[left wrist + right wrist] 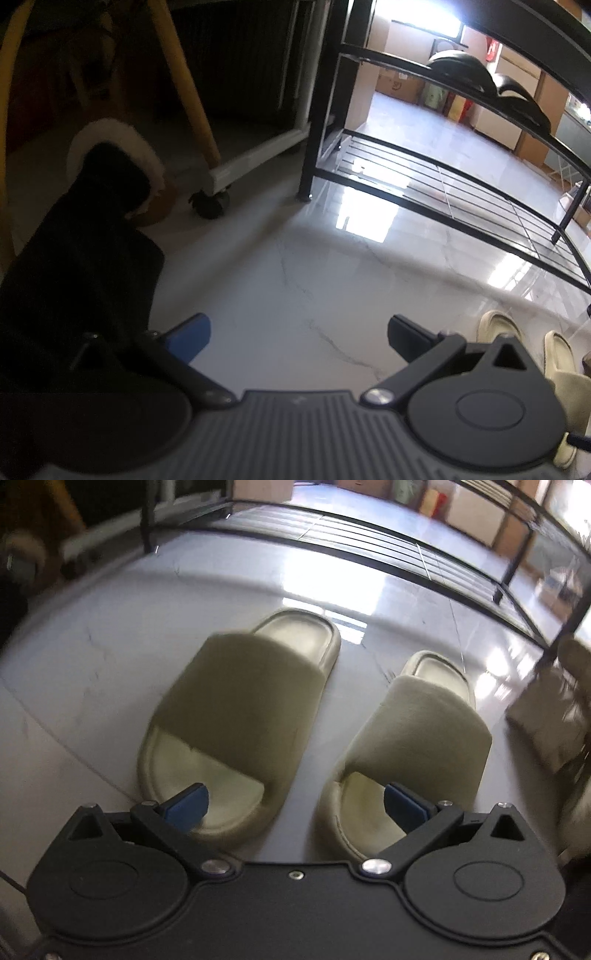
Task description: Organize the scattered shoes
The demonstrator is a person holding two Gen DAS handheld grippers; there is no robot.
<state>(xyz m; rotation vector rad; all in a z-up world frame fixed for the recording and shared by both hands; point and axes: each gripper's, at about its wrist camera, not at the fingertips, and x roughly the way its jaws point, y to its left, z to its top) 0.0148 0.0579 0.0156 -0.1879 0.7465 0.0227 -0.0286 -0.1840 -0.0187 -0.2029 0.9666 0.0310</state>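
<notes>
Right gripper (295, 805) agape over beige slides (236, 716), glossy marble floor (295, 277) (perhaps tile)

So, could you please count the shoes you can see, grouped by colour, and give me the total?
Beige slide sandals on the floor: 2, the left sandal and the right sandal.
Black shoes on the rack's upper shelf: 2, one beside the other.
Black boot with white fur trim: 1, on the floor.
Total: 5
</notes>
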